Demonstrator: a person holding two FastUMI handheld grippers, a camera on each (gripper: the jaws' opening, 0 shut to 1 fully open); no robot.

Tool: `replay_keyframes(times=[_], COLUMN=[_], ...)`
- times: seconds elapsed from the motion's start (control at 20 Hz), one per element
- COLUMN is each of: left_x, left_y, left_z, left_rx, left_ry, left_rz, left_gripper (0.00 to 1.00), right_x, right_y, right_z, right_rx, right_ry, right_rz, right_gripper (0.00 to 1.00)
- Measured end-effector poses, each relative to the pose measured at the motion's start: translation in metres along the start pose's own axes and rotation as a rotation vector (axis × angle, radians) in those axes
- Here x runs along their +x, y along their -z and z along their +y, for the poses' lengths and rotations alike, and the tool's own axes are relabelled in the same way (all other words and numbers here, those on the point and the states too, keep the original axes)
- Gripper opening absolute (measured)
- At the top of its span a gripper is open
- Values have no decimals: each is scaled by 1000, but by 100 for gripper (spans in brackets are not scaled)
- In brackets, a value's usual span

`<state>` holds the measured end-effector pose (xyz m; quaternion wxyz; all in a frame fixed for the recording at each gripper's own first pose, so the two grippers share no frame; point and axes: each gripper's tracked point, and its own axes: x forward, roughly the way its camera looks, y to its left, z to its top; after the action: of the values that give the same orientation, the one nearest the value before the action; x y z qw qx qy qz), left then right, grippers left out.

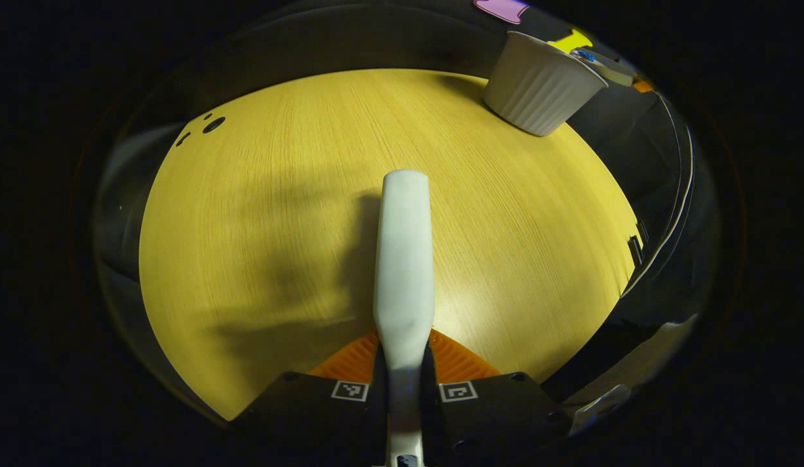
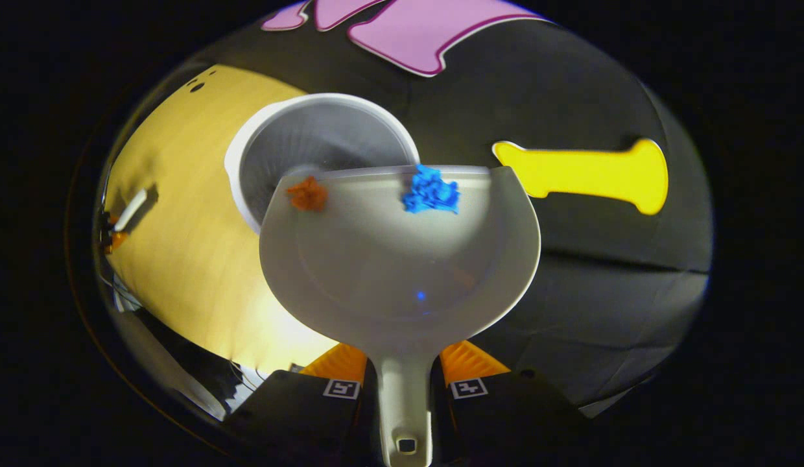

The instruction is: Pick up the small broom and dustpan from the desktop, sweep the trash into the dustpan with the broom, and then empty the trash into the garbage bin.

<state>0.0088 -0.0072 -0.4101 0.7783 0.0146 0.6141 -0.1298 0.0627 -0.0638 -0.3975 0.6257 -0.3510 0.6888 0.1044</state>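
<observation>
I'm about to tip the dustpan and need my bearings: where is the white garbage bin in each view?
Left gripper view: the garbage bin stands at upper right, on the far edge of the wooden table.
Right gripper view: the garbage bin sits upper centre-left, just behind the front edge of the dustpan.
Shared landmark: the dark holes at the table's far-left corner.

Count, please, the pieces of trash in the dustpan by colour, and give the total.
Orange trash: 1
Blue trash: 1
Total: 2, both near the front lip of the dustpan, which the right gripper holds by its handle over the garbage bin.
</observation>
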Motion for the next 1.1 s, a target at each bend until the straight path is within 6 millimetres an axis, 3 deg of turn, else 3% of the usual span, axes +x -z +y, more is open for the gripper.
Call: replay_keyframes(times=[0.1, 0.7, 0.85, 1.1], left_x=[0, 1, 0, -4], left_y=[0, -1, 1, 1], left_z=[1, 2, 3, 7], left_rx=[-4, -16, -18, -20], left_ry=[-5, -23, -30, -44], left_rz=[-1, -13, -15, -18], left_gripper=[25, 25, 25, 25], right_x=[2, 1, -15, -65], right_y=[-3, -6, 1, 17], right_z=[-1, -6, -1, 20], right_rx=[-39, -35, 40, 167], right_ry=[2, -2, -59, -131], right_rz=[31, -14, -87, -266], right_gripper=[32, 36, 36, 36])
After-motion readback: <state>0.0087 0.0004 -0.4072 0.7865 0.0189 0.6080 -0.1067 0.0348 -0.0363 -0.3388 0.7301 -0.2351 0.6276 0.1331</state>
